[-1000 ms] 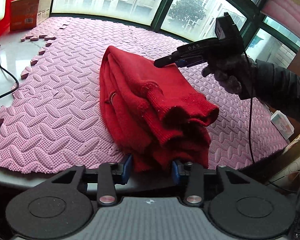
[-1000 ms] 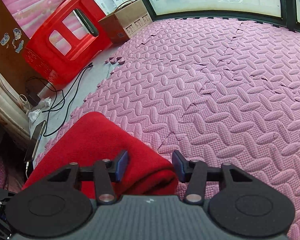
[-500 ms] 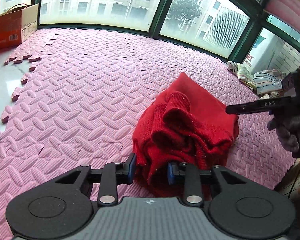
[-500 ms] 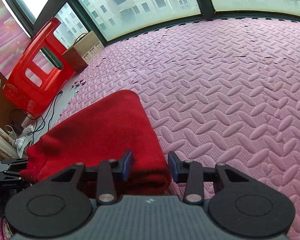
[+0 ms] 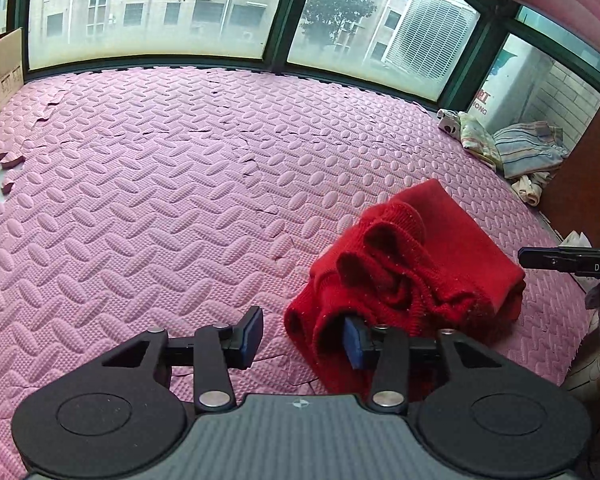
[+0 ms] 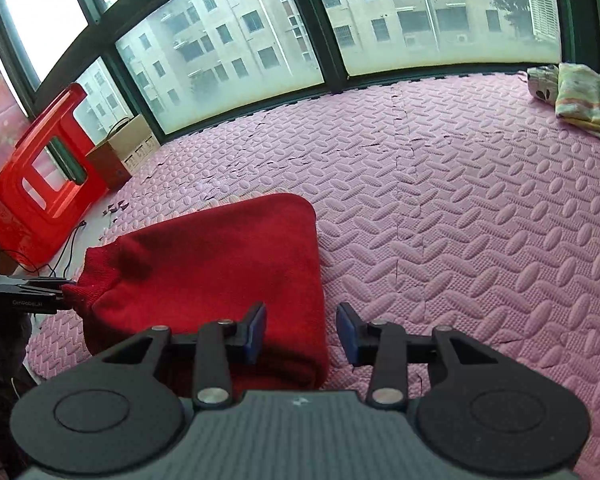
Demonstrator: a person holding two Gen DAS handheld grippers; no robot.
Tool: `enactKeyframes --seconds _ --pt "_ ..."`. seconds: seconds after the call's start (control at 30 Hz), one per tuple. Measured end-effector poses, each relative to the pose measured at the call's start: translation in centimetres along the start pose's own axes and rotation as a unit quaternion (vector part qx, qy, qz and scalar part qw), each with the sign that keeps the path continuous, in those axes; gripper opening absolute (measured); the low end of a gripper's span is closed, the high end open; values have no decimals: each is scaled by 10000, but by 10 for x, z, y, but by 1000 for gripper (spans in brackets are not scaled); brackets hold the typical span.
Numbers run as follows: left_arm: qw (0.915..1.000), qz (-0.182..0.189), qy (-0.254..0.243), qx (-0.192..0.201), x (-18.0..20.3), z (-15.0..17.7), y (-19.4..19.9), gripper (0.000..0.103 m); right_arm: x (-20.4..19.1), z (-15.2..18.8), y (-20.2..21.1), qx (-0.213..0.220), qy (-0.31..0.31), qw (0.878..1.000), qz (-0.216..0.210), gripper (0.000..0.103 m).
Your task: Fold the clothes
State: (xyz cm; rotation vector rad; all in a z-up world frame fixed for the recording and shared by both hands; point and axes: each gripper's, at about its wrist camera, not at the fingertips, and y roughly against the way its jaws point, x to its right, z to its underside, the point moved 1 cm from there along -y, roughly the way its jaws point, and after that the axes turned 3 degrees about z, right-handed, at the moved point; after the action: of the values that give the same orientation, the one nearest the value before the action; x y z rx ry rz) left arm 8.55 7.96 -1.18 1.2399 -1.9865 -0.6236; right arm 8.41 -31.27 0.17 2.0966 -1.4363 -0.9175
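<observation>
A red knitted sweater (image 5: 420, 264), folded into a thick bundle, lies on the pink foam mat (image 5: 160, 200). My left gripper (image 5: 302, 340) is open at the bundle's ragged end; its right finger (image 5: 352, 344) pokes into a fold and bare mat shows in the gap. In the right wrist view the sweater (image 6: 220, 256) shows its smooth folded face. My right gripper (image 6: 302, 334) stands open over its near right corner. Each gripper shows in the other's view: the right gripper (image 5: 526, 258) just past the far edge, the left gripper (image 6: 60, 292) at the left edge.
A pile of folded clothes (image 5: 528, 148) lies by the far right window corner. A red plastic stool (image 6: 40, 184), a cardboard box (image 6: 124, 156) and cables (image 6: 68, 248) sit off the mat's left edge. Windows bound the far side.
The sweater went from the mat's near edge to the right part of the mat. My left fingers spread and it slipped out from between them. The right gripper stayed open beside it.
</observation>
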Motion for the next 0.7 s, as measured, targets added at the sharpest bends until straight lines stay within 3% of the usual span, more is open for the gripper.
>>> enactKeyframes --seconds 0.1,0.17,0.27,0.4,0.7 --pt "9995 -141 169 239 0 2 24 48 -26 -3 5 151 771 9969 -82 41" --pt "9988 -108 263 404 4 2 38 48 -42 -3 4 182 1176 9928 -167 48" --pt "9973 95 458 570 17 -2 50 48 -70 3 -3 115 1962 9802 -224 50" --pt "9962 406 584 500 39 -5 44 48 -91 16 -10 131 2805 9598 18 50" --pt "9923 507 1119 135 51 -3 15 50 -102 43 -19 148 3994 9139 711 50"
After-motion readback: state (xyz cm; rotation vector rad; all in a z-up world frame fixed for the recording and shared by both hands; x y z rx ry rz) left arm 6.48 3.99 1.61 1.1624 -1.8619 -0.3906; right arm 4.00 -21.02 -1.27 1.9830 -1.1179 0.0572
